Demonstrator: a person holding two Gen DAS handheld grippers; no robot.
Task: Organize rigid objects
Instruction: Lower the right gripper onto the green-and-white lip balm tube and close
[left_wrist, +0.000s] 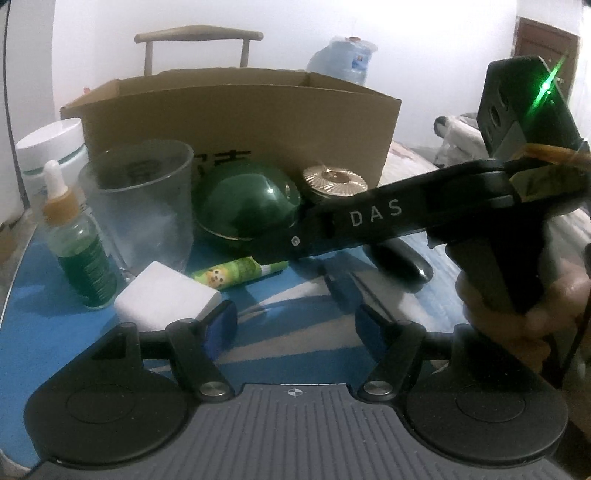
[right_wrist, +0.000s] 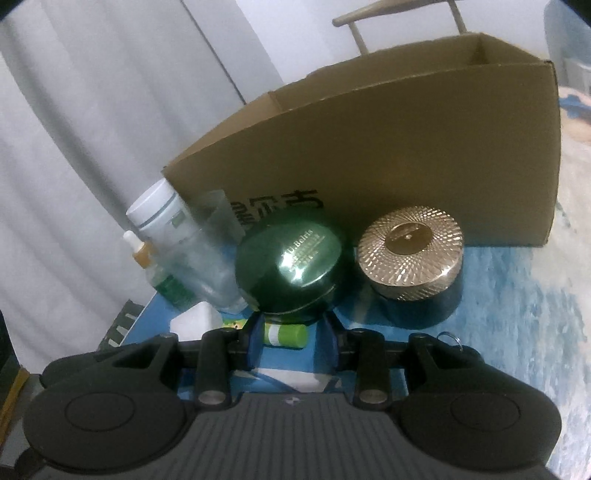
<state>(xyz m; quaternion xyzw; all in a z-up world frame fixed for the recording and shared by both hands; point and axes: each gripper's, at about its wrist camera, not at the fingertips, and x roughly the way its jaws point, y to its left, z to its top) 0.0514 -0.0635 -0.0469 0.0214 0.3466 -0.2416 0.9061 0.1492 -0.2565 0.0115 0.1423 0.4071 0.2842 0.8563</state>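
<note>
You are working in front of the cardboard box (right_wrist: 406, 147), which is standing open-topped at the back of the blue table (left_wrist: 37, 295). Crowding its front wall, the green domed jar (right_wrist: 291, 262) is sitting at the middle, with the gold-lidded jar (right_wrist: 412, 254) just beside it toward the box's right end. Toward the left end, the clear cup (left_wrist: 144, 206) is standing near the box, the dropper bottle (left_wrist: 79, 243) further out, and the white-lidded jar (left_wrist: 50, 151) at the box's left corner. The white block (left_wrist: 166, 295) and the small green tube (left_wrist: 240, 273) are lying furthest out from the box, the tube on its side.

Your right gripper (right_wrist: 291, 343) is reaching in from the right, its blue fingers (right_wrist: 253, 345) sitting narrow on either side of the tube's white-banded end; whether they are pressing it, you cannot tell. A dark oblong thing (left_wrist: 402, 266) is lying under that gripper's arm. Your left gripper (left_wrist: 295, 325) is hovering wide and empty over bare table.
</note>
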